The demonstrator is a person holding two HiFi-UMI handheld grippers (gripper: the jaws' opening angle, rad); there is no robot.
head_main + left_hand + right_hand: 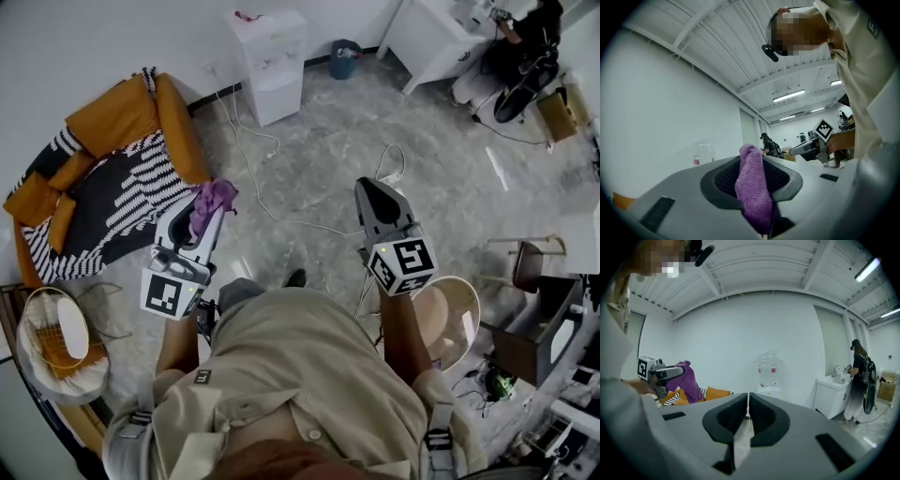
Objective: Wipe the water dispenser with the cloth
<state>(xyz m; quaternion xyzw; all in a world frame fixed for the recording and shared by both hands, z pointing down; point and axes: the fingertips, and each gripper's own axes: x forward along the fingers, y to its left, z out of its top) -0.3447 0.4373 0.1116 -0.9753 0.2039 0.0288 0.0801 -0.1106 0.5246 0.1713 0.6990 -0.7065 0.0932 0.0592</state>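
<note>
Head view: your left gripper [199,223] is clamped on the fuzzy purple cloth [216,195], which bunches up past the jaws. Your right gripper [375,192] has its jaws pressed together on nothing. The boxy white water dispenser [272,66] stands well ahead at the wall, with a clear bottle [768,364] on top.

We see the cloth [752,192] as purple terry with a rough, nubbly pile, matt all over. The left gripper [753,164] and the right gripper [747,399] have smooth matt grey shells that look like plastic. Their inner pads [724,178] are black and finely ribbed, dull like rubber. The water dispenser [270,66] shows a smooth white casing, plastic by the look, and its bottle [767,366] is clear and glossy. The floor [450,187] looks like grey veined stone with a faint sheen. The sofa [122,117] wears soft orange cloth — the person's shirt [309,375] is a matt khaki weave
</note>
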